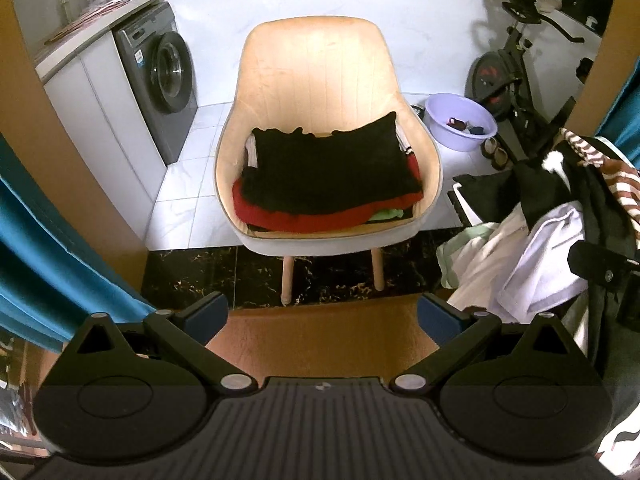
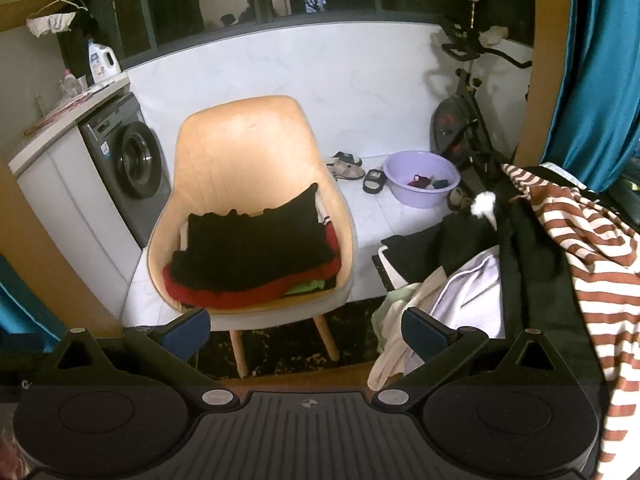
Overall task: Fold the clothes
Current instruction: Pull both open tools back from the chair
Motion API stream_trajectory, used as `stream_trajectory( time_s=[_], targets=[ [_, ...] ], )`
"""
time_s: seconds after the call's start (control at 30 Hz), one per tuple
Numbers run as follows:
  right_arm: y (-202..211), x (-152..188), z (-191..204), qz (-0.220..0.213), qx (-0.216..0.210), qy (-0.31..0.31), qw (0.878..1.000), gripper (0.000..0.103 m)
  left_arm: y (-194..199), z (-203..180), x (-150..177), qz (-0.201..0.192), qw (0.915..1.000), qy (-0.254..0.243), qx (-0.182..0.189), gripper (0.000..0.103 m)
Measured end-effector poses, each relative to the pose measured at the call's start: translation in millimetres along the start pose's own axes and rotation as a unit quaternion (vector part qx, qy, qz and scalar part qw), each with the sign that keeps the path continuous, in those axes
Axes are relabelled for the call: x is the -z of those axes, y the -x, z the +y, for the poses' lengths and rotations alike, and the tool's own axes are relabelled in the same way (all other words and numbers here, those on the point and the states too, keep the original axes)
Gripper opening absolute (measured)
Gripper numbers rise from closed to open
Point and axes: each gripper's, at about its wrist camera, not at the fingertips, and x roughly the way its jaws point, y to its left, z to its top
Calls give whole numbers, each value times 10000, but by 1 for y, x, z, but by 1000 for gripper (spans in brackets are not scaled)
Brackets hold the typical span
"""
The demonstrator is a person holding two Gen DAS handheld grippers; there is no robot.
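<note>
A tan chair (image 1: 316, 68) (image 2: 240, 140) holds a stack of folded clothes: a black garment (image 1: 328, 168) (image 2: 256, 248) on top, a red one (image 1: 320, 216) (image 2: 240, 294) and a green one (image 1: 386, 214) beneath. A heap of unfolded clothes lies to the right: white cloth (image 1: 520, 264) (image 2: 468, 296), black cloth (image 2: 520, 248) and a brown-and-white striped garment (image 2: 592, 264) (image 1: 616, 184). My left gripper (image 1: 322, 316) is open and empty, held in front of the chair. My right gripper (image 2: 306, 330) is open and empty, its right finger (image 2: 424, 334) next to the heap.
A grey washing machine (image 1: 160, 76) (image 2: 124, 160) stands at the left under a counter. A purple basin (image 1: 460, 120) (image 2: 420, 180), sandals (image 2: 348, 168) and an exercise bike (image 1: 516, 64) (image 2: 464, 120) are behind the chair. Teal curtains (image 1: 44, 240) (image 2: 592, 60) hang at the sides.
</note>
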Motion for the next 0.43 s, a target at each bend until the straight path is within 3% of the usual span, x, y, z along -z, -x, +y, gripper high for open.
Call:
stream_trajectory(
  time_s=[0.27,0.43],
  targets=[
    [19,15,11,-34,266,-222,9994,102,8,7,8,-132,9989,-182,410,103],
    [27,25,14,-45,394,-340,9986,102,13,4,13,-218,9979,-388,472,103]
  ],
)
